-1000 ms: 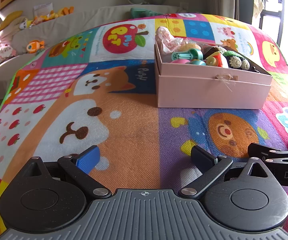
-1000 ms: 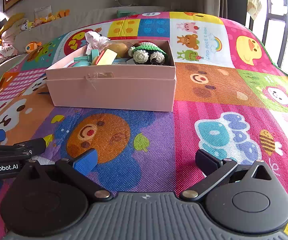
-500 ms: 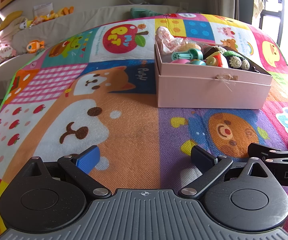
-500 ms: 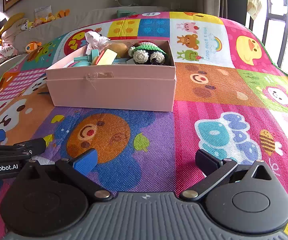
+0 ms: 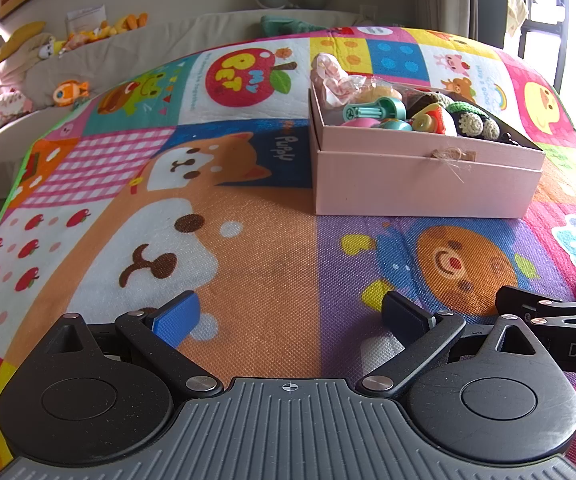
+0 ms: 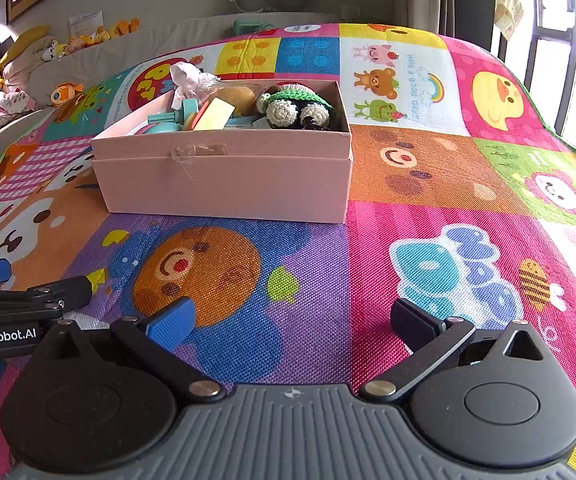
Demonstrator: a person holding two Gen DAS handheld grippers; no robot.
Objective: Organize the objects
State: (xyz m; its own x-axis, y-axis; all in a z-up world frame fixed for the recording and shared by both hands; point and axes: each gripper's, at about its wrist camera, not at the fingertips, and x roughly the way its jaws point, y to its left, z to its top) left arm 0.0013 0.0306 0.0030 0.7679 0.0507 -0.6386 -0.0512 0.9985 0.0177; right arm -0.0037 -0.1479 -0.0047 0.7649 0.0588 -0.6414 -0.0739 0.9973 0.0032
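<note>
Both sets of jaws stand wide apart and empty — the left gripper over the orange-and-purple patch of the play mat, the right gripper just beside it, each low above the woven surface. Ahead of them, near the middle of the mat and well short of its far edge, sits the pink box, a stiff cardboard carton with a shallow lid-like rim and a scrap of frayed string taped to its front. It is heaped with toys: a crocheted green-and-cream soft toy at the right end, a hard teal plastic piece and crumpled pink wrapping toward the left. No loose item shows on the mat, so sorting looks finished or paused; any next move would call for a reach forward into the box.
</note>
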